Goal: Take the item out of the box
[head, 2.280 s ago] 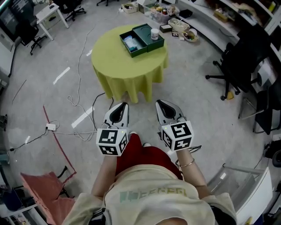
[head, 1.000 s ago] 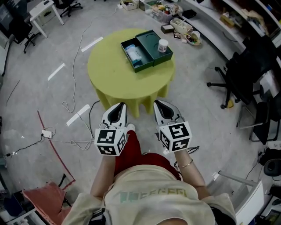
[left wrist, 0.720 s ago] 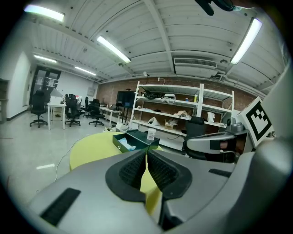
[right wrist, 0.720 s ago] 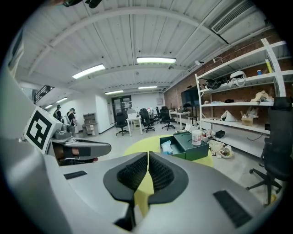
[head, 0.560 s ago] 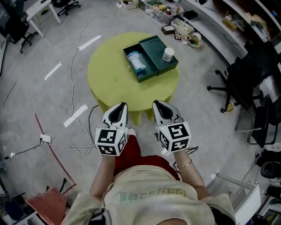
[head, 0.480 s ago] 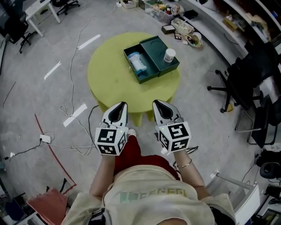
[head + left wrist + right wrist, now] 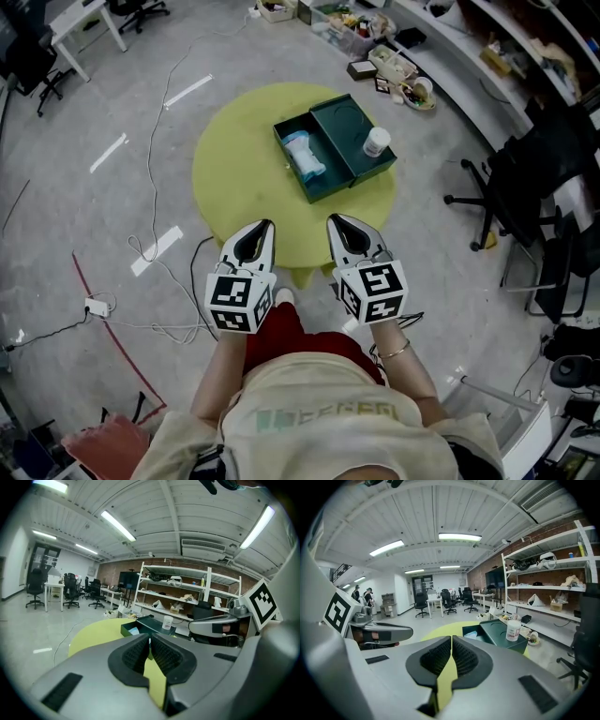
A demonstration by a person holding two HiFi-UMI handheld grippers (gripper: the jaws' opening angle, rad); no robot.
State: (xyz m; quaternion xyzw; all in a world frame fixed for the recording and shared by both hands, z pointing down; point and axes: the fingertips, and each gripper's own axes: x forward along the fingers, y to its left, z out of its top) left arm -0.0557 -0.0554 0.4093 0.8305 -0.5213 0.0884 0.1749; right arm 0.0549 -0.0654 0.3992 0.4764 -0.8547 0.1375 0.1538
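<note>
**While you stand short of the table, both grippers are pressed together and empty**

As you look down from the head view, you hold the left gripper [image 7: 260,226] and the right gripper [image 7: 339,221] side by side in front of your body, both pointing toward the round yellow-green tabletop [image 7: 239,173]. Neither one reaches the tabletop's near edge. In the left gripper view, the left gripper [image 7: 150,641] has its ribbed pads closed against each other with nothing between them. The right gripper view shows the same for the right gripper [image 7: 451,644]: pads together, nothing pinched.

The green box [image 7: 354,177] lies open on the far right part of the tabletop, well apart from both grippers. Its left half is the tray, and the pale blue item [image 7: 305,156] lies inside it. Its right half is the opened lid [image 7: 339,120], lying flat, and a small white jar [image 7: 376,142] stands upright on it near the right edge. From the right gripper view, the box [image 7: 499,634] and the jar [image 7: 513,630] sit ahead and to the right of the closed pads. A cable [image 7: 155,251] trails across the floor to your left.
</note>
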